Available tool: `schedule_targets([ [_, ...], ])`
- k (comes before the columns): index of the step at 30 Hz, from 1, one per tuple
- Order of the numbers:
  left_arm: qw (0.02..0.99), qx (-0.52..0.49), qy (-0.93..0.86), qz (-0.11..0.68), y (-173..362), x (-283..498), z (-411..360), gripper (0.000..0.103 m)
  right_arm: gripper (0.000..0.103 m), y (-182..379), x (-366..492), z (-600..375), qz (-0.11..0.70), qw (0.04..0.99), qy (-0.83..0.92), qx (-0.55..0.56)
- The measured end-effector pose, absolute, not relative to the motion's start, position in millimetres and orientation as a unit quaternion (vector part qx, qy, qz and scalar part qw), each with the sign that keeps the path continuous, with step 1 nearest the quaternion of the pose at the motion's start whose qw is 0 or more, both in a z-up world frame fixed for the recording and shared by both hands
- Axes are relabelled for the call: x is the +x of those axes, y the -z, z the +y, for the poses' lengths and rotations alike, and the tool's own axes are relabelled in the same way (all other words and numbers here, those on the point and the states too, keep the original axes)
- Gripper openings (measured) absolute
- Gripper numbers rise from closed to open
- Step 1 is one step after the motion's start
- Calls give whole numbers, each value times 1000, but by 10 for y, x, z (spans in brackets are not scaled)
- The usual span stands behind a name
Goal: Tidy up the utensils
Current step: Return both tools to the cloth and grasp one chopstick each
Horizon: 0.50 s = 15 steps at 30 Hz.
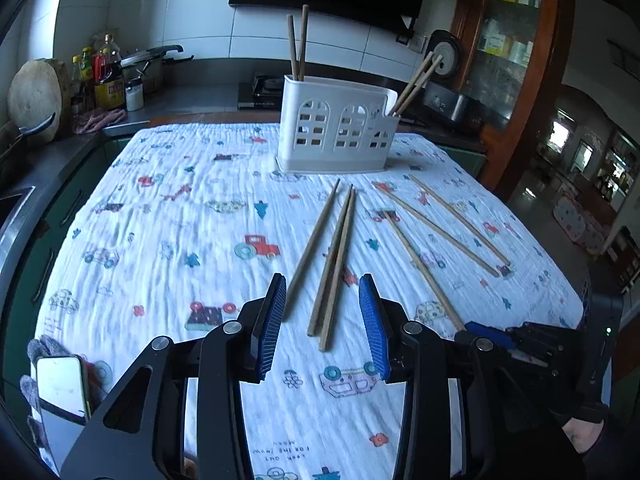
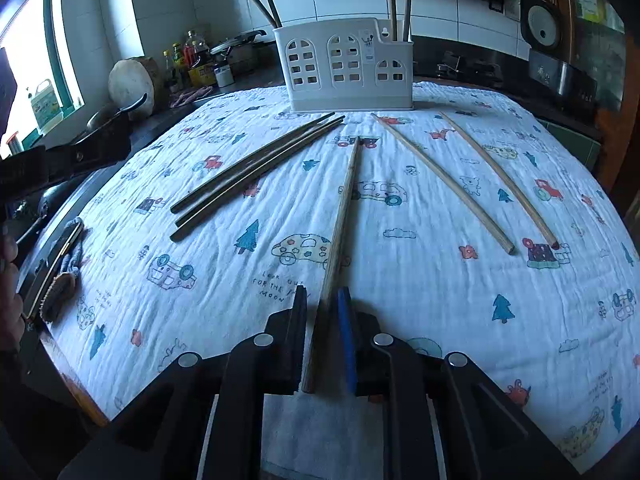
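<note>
The right gripper [image 2: 323,300] clamps one chopstick [image 2: 340,216] pointing to 12 o'clock at the holder [image 2: 344,68], ready for insertion; the left gripper [image 1: 322,292] hangs released above three more.

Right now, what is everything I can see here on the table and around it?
chopsticks lying: six, wooden, on the cloth; three dark at left, three pale at right
chopsticks standing: four, wooden, two at each end of the holder
holder: one, white, far side of the table
cloth: one, white with car prints, covering the table
phone: one, near left edge
bottles: several, on the counter at left
chopping block: one, round, wooden, counter at left
left gripper: open, above the dark chopsticks
right gripper: shut on chopstick
</note>
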<state>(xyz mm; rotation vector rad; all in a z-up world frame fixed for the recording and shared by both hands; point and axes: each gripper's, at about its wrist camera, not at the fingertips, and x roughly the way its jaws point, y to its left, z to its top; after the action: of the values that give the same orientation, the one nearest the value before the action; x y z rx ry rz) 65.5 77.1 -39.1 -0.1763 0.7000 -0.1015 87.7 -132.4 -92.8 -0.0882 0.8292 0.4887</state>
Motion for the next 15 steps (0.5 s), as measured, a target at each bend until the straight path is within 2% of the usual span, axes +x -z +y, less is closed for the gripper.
schedule_targets([
  [4, 929, -67, 73, 357, 531, 623, 640, 34, 10, 942, 854, -1306, 391, 892, -222, -51],
  [11, 917, -44, 112, 381, 725, 748, 420, 21, 7, 898, 868, -1403, 386, 895, -222, -31],
  [15, 915, -40, 102, 389, 793, 904, 419, 20, 7, 781, 854, -1490, 371, 901, -221, -24],
])
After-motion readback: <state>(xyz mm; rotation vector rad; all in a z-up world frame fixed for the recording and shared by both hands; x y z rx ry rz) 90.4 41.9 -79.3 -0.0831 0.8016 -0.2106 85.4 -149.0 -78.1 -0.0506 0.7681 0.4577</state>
